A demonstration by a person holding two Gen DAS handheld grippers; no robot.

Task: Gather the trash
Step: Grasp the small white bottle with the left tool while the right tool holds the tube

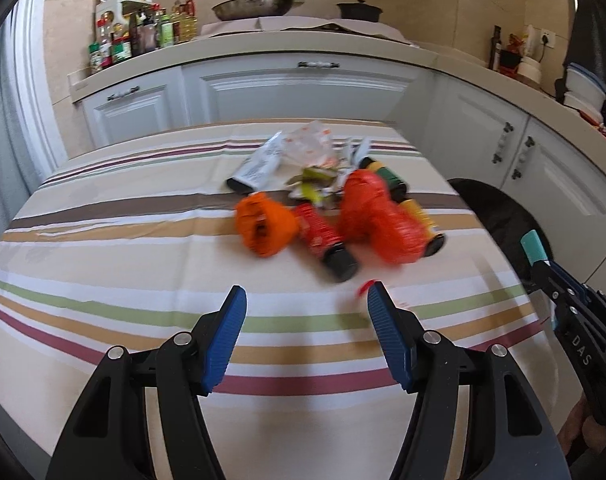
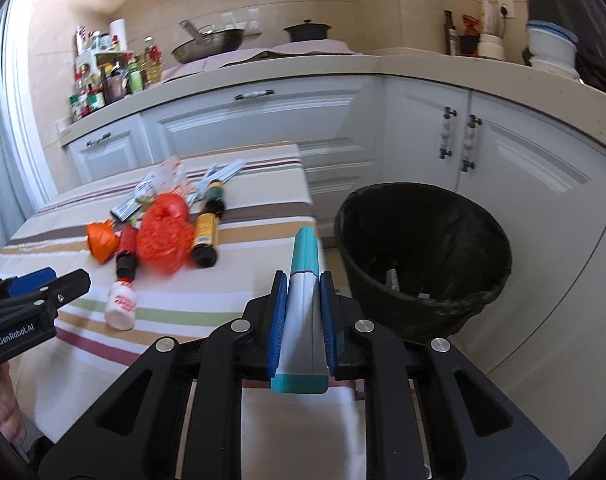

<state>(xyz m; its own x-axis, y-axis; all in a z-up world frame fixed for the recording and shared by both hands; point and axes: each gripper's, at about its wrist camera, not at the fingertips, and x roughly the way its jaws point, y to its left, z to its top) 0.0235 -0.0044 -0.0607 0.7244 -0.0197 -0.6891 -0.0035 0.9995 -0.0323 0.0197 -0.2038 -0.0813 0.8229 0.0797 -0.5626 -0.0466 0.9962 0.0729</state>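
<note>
My right gripper has its fingers clamped on a white and teal tube, which points forward past the tabletop's right edge towards the black-lined bin standing on the floor beside it. My left gripper hovers over the striped cloth with its fingers apart and nothing between them. The rest of the trash lies in a heap further up the tabletop: a crumpled orange bag, a red plastic bag, a red-labelled bottle, a yellow-labelled bottle, a grey tube and some wrappers (partly blurred). A small white bottle lies apart, just by my left fingers.
</note>
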